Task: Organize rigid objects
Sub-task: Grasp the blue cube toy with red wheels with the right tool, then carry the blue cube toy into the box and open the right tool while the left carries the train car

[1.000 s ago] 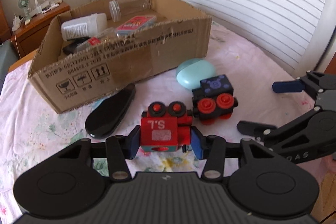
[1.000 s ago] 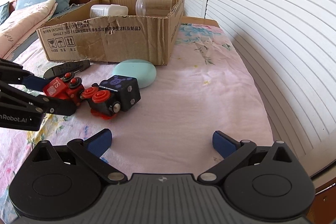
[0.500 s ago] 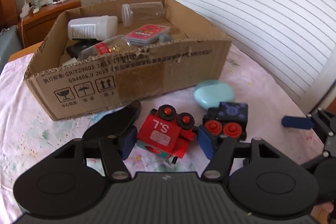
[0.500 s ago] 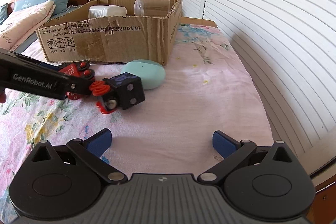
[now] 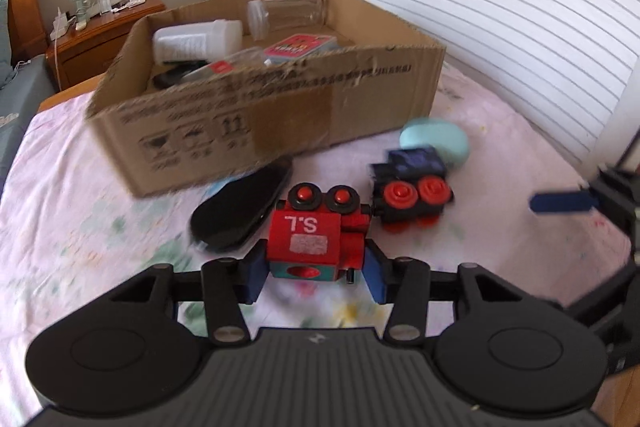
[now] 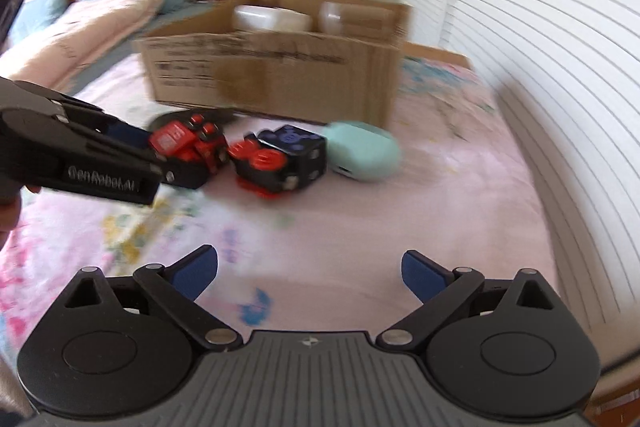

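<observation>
My left gripper (image 5: 316,273) is shut on a red toy train block (image 5: 308,239) marked "S.L", with a blue pad pressed on each side, just above the floral sheet. A black toy train car with red wheels (image 5: 412,187) lies right of it, apart. Behind that sits a mint oval case (image 5: 436,143), and a black oval case (image 5: 240,211) lies to the left. In the right wrist view, my right gripper (image 6: 310,271) hovers over bare sheet, its jaws wide and closing with nothing between them. The black car (image 6: 288,155) lies ahead of it.
An open cardboard box (image 5: 280,123) stands behind the toys and holds a white bottle (image 5: 196,41), a clear jar (image 5: 284,13) and a red card pack. A wooden nightstand (image 5: 104,39) is at the back left, slatted doors are on the right, and pillows (image 6: 80,35) lie left.
The left jaws stood wider around the tilted red train half a second ago and now press it squarely. The right wrist view has swung towards the toys and is blurred.
</observation>
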